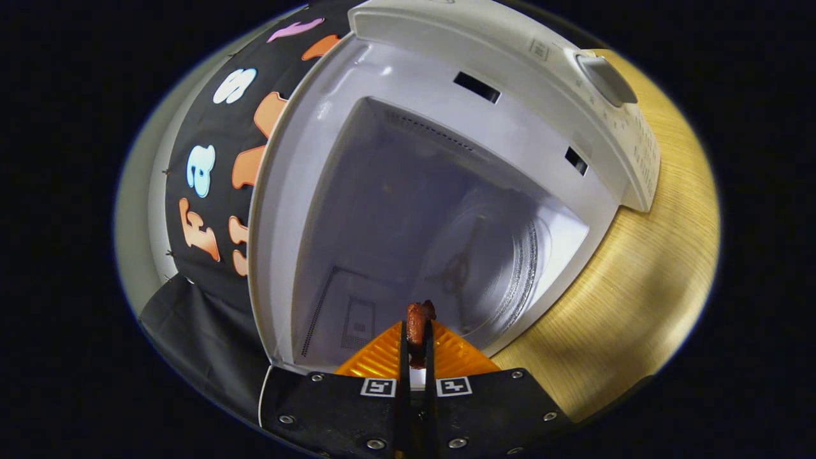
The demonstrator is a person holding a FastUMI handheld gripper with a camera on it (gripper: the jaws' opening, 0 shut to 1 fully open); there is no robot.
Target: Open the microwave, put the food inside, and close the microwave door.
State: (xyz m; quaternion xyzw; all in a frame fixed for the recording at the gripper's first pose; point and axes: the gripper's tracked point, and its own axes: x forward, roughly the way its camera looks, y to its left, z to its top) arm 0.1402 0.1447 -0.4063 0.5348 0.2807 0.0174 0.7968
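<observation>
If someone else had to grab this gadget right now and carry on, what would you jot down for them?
Gripper: shut on a small reddish-brown piece of food, pinched between both fingers.
White microwave: on the wooden table, its cavity open just ahead of the fingers, with the clear glass turntable beyond them.
Done: door opened, food picked up.
Left: set the food on the turntable, let go, back out, close the door.

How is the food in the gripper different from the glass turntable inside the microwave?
The food is small, reddish-brown and opaque; the glass turntable is broad, round and clear. The food is pinched between the fingers of the gripper, off any surface; the turntable lies on the microwave floor, beyond the fingers. Both sit within the open cavity's mouth.
</observation>
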